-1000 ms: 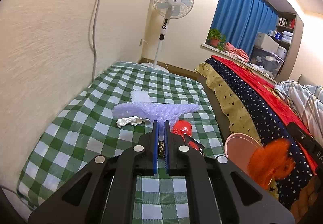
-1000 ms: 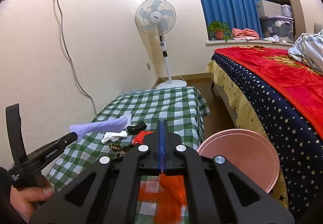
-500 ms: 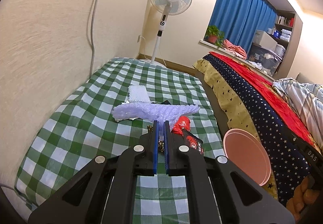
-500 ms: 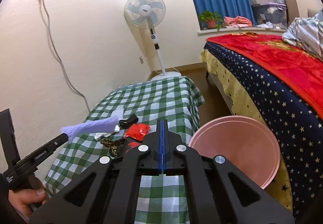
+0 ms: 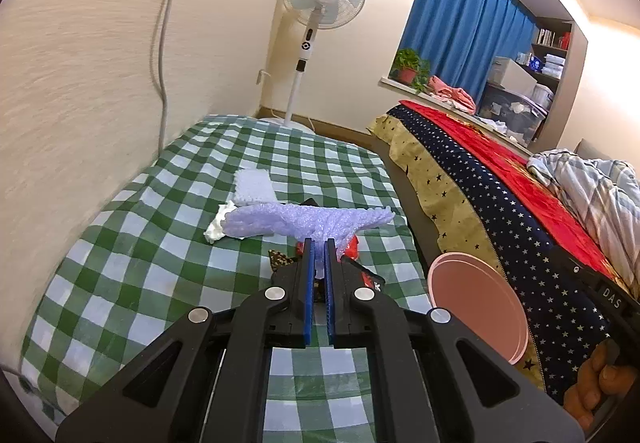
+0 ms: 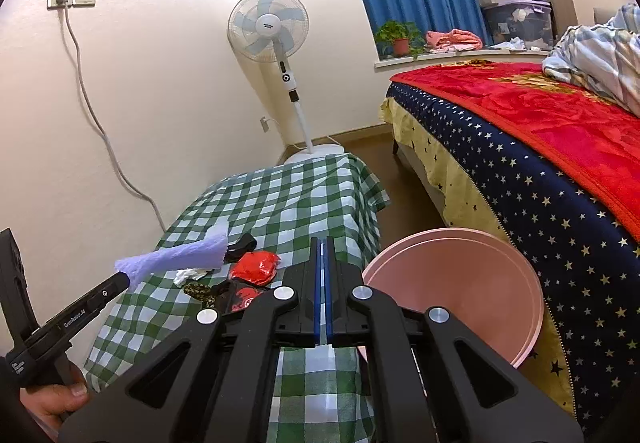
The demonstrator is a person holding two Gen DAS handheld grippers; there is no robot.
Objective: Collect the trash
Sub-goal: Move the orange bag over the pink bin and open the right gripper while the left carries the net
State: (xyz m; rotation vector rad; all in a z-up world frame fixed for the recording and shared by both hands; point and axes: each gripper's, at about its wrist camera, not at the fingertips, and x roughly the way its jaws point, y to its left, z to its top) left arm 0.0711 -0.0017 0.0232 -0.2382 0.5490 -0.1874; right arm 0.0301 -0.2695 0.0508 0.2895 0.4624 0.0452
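Observation:
My left gripper (image 5: 319, 243) is shut on a lilac foam sheet (image 5: 308, 221) and holds it above the green checked table (image 5: 132, 263). The sheet also shows in the right wrist view (image 6: 176, 257), at the left gripper's tip (image 6: 122, 279). My right gripper (image 6: 323, 243) is shut and empty, above the table's near right edge beside the pink bin (image 6: 460, 283). The bin shows in the left wrist view (image 5: 476, 299) too. On the table lie a red wrapper (image 6: 256, 265), a white crumpled paper (image 6: 188, 275), a black piece (image 6: 242, 245) and a dark patterned wrapper (image 6: 198, 291).
A second lilac foam piece (image 5: 252, 185) lies farther back on the table. A bed with a starred cover (image 6: 540, 179) stands right of the bin. A standing fan (image 6: 276, 31) is in the far corner. A cable (image 6: 100, 131) hangs down the wall.
The orange scrap held by my right gripper a second ago is gone from it. The right gripper has moved left, away from the bin. The left gripper still holds the foam sheet.

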